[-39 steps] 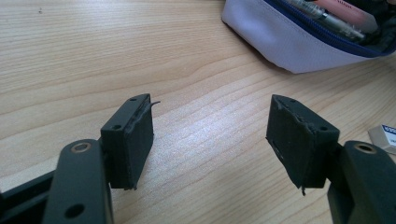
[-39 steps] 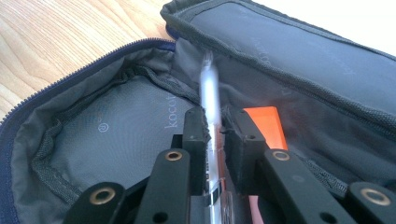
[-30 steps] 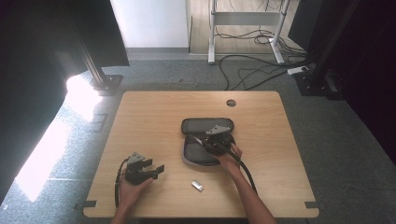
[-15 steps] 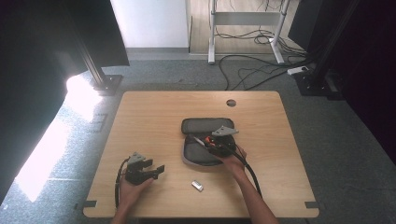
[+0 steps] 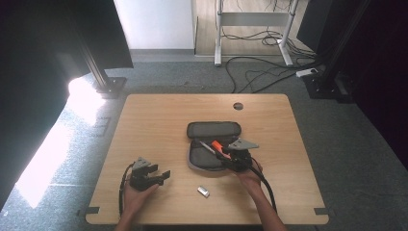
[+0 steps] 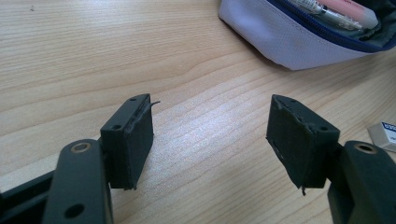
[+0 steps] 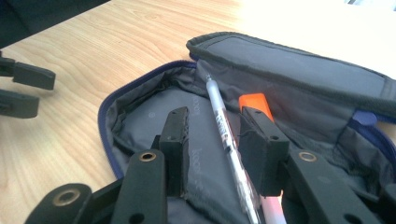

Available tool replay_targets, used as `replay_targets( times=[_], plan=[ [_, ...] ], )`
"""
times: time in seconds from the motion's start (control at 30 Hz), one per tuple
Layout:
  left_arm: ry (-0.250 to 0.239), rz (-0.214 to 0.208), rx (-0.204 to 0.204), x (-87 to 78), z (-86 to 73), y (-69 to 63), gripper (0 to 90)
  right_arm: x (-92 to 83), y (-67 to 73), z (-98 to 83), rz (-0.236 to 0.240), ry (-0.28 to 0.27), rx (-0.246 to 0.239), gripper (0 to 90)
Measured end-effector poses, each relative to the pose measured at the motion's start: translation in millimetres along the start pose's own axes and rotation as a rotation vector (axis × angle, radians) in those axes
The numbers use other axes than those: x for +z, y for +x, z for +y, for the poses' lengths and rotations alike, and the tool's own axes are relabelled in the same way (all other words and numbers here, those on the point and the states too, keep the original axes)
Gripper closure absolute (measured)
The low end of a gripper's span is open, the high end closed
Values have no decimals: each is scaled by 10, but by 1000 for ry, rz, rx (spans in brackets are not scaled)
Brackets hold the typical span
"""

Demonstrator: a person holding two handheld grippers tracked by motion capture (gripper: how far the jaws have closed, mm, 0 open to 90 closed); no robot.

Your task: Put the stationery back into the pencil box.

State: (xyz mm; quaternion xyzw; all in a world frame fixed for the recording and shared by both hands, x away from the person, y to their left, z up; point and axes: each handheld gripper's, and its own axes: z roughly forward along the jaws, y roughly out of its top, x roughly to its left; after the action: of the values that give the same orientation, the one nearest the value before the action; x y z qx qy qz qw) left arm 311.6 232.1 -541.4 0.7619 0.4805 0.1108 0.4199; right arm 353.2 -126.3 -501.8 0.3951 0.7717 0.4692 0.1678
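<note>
Pencil case (image 5: 211, 144) lies unzipped at the middle of the table (image 5: 159, 120), with a clear pen (image 7: 224, 126) and an orange marker (image 7: 254, 103) inside. Your right gripper (image 5: 234, 156) has drifted toward the case's right end since a second ago; its jaws have just been opening and now stand apart, the pen loose between them. Your left gripper (image 5: 156, 174) rests wide open and empty, unmoved. A small eraser (image 5: 203, 192) lies near the front edge.
</note>
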Motion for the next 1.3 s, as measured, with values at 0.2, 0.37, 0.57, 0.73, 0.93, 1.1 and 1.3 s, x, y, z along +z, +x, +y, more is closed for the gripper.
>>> replay_targets(
  times=[0.2, 0.37, 0.57, 0.73, 0.93, 1.1, 1.3],
  plan=[
    [2, -1, 1, 7, -3, -4, 321, -120, -17, -106, 3, -14, 7, 592],
    [4, -2, 2, 15, -5, -17, 321, -176, -34, -213, 0, -12, 17, 585],
    [6, -3, 2, 23, -7, -17, 322, -243, -27, -277, 5, -23, 26, 574],
    [10, -3, 8, 32, -11, -27, 322, -293, 26, -339, 14, -25, 19, 547],
    [6, -2, 4, 24, -8, -19, 322, -302, 88, -432, 13, -14, 19, 494],
    [4, -1, 3, 17, -4, -15, 322, -349, 128, -451, 26, -22, 26, 479],
    [8, -6, 12, 25, -2, -29, 322, -355, 166, -474, 41, -15, 26, 466]
  ],
)
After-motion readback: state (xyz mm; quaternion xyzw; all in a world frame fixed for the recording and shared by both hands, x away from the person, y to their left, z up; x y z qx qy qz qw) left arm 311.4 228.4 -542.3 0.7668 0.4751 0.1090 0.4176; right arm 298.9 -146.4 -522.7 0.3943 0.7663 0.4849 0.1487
